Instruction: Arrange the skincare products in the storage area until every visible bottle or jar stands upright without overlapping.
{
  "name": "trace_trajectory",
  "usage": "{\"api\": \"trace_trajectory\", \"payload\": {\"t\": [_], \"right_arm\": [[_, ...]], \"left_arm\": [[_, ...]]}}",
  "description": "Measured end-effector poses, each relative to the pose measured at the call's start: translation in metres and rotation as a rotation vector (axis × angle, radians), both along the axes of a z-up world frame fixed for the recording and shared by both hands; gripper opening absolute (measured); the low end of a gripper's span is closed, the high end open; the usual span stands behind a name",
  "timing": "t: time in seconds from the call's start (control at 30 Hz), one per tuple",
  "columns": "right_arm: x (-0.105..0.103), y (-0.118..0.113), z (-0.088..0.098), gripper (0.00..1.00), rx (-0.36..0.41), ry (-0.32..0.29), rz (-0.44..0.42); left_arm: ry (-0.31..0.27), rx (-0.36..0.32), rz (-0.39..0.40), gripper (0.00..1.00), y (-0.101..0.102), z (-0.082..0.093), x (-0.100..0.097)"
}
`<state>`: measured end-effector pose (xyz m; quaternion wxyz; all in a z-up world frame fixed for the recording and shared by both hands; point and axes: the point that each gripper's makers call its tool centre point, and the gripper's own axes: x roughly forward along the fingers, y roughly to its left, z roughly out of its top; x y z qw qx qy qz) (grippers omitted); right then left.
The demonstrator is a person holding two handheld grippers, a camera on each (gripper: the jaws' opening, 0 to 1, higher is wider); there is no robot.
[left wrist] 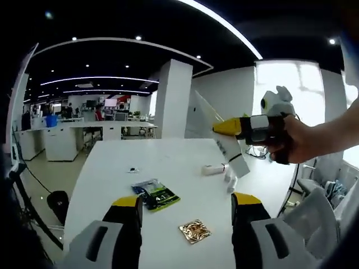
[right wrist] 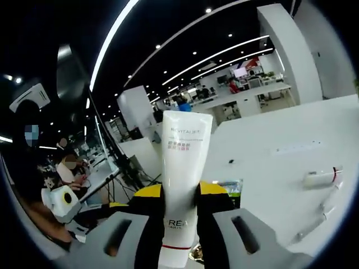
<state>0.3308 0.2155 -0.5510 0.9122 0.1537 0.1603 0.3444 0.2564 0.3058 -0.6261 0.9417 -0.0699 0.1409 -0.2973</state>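
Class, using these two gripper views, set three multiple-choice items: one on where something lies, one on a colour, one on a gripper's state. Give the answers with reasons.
1. Where does the gold foil sachet lie on the white table?
A. Between the left gripper's jaws, near the camera
B. At the table's far edge
C. Inside the right gripper

2. What colour are the tips of the gripper jaws?
A. Red
B. Yellow
C. Blue

3. What state is the right gripper in?
A. Open and empty
B. Shut on the white tube
C. Shut on a sachet

Answers: 1 A, the sachet sits between the jaws in the left gripper view. 2 B, both views show yellow tips. 3 B, the jaws press the tube's sides.
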Motion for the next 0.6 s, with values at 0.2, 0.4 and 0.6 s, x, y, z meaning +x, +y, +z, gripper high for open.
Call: {"api": "trace_trajectory", "payload": {"t": [0.2, 0.4, 0.6], "right_arm": [[-0.016, 0.021, 0.001, 0.19, 0.012, -0.004, 0.039], [-0.028, 0.032, -0.007, 0.19, 0.001, 0.004, 0.07], [-0.036, 0.04, -0.012, 0.19, 0.002, 0.012, 0.079]], "left_arm": [[0.018, 0.007, -0.071, 0.65, -0.017, -0.012, -0.017], [0.001, 0.008, -0.094, 0.63, -0.019, -0.01, -0.018], [-0.01, 0.011, -0.132, 0.62, -0.028, -0.009, -0.024]]}}
